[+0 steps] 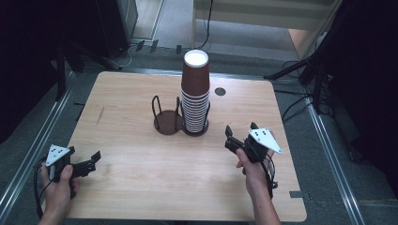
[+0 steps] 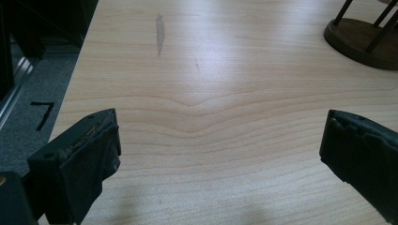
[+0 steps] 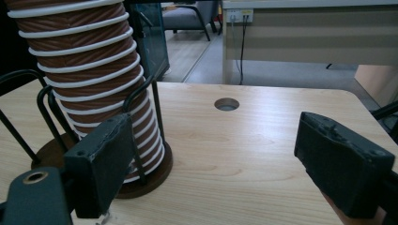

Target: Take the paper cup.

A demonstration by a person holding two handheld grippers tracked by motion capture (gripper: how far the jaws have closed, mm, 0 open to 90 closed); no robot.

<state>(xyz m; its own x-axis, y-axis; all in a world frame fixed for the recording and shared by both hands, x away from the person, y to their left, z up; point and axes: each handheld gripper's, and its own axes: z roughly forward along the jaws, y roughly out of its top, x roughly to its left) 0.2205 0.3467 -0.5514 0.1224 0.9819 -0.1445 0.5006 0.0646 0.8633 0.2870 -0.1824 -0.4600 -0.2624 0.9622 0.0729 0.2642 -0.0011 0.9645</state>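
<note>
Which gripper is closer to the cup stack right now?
Right. The right gripper sits just right of the cup stack, jaws open. The left gripper is far off near the table's front left corner.

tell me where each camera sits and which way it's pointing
High view: above the person's side, looking forward and down on the table; both hands, left gripper and right gripper show.
Left gripper view: rides the left gripper, low over the wood, facing the empty holder; open jaws show.
Right gripper view: rides the right gripper, facing the cup stack; open jaws show.
High and right gripper views share the cup stack and table hole.
</note>
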